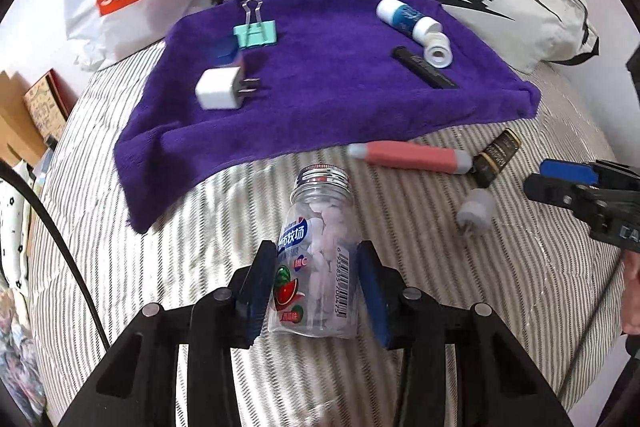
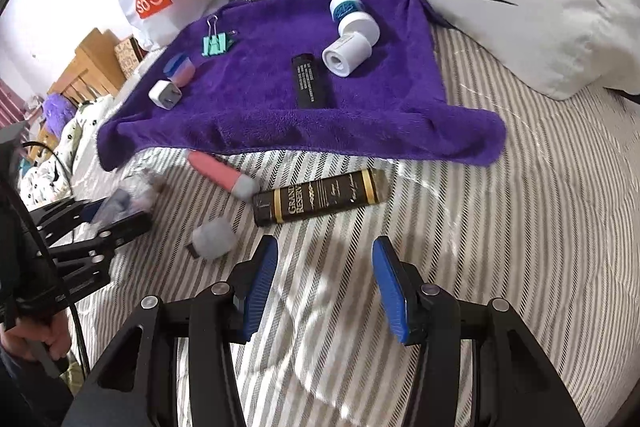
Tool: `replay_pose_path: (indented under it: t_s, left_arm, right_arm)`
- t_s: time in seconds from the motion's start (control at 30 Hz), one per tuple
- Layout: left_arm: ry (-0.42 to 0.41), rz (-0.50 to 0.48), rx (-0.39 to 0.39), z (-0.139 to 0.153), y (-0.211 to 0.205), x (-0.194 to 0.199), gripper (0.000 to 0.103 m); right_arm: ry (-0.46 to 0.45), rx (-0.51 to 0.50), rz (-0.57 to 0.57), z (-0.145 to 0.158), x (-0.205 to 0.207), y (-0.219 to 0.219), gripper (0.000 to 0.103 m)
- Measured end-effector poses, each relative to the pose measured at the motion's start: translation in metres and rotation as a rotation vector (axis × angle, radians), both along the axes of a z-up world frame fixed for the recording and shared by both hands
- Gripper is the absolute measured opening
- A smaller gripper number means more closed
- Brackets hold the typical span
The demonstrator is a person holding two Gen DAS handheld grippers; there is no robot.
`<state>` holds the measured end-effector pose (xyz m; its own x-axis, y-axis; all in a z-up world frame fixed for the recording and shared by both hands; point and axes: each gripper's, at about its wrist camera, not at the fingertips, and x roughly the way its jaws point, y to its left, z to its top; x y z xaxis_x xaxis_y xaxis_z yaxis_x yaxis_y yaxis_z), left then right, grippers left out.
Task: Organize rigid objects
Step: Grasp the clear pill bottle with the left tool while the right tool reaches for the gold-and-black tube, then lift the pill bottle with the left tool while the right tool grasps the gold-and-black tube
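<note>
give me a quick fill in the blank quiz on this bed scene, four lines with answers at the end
1. The left gripper is shut on a clear ____ of white tablets.
2. The green binder clip lies on the ____ towel.
3. The right gripper is open and holds ____.
4. The grey bag behind the towel carries the word ____.

Missing words: bottle; purple; nothing; NIKE
</note>
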<state>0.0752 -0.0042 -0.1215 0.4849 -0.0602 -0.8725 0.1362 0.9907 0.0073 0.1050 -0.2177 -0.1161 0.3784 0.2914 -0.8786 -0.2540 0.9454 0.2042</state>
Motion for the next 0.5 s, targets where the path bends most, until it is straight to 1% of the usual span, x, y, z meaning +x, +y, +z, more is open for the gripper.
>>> replay_pose_path:
  t_s: [0.07,0.13,0.2,0.37,0.4,0.47,0.5]
  left_arm:
    - [0.003,0.011,-0.009,-0.001,0.005,-0.002,0.04]
    - [0.007,0.015,-0.02,-0.003,0.008,-0.002,0.04]
    - [0.007,0.015,-0.025,-0.005,0.008,-0.002,0.04]
    - [0.006,0.008,-0.039,-0.005,0.009,-0.002,0.04]
    - [0.006,0.009,-0.045,-0.004,0.01,-0.002,0.04]
    - [0.005,0.008,-0.054,-0.004,0.011,-0.002,0.04]
    - [0.005,0.006,-0.055,-0.005,0.011,-0.002,0.04]
  right_arm:
    - [0.002,0.0,-0.026,-0.002,0.005,0.002,0.049]
    - [0.014,0.046,-0.077,-0.001,0.012,-0.001,0.049]
    - [0.015,0.059,-0.095,-0.002,0.019,0.001,0.049]
    - [0.017,0.017,-0.141,-0.007,0.036,0.011,0.05]
    - [0.008,0.001,-0.148,-0.007,0.039,0.014,0.051]
    - [0.004,-0.036,-0.153,-0.007,0.041,0.022,0.057]
    - [0.002,-0.055,-0.151,-0.008,0.041,0.025,0.057]
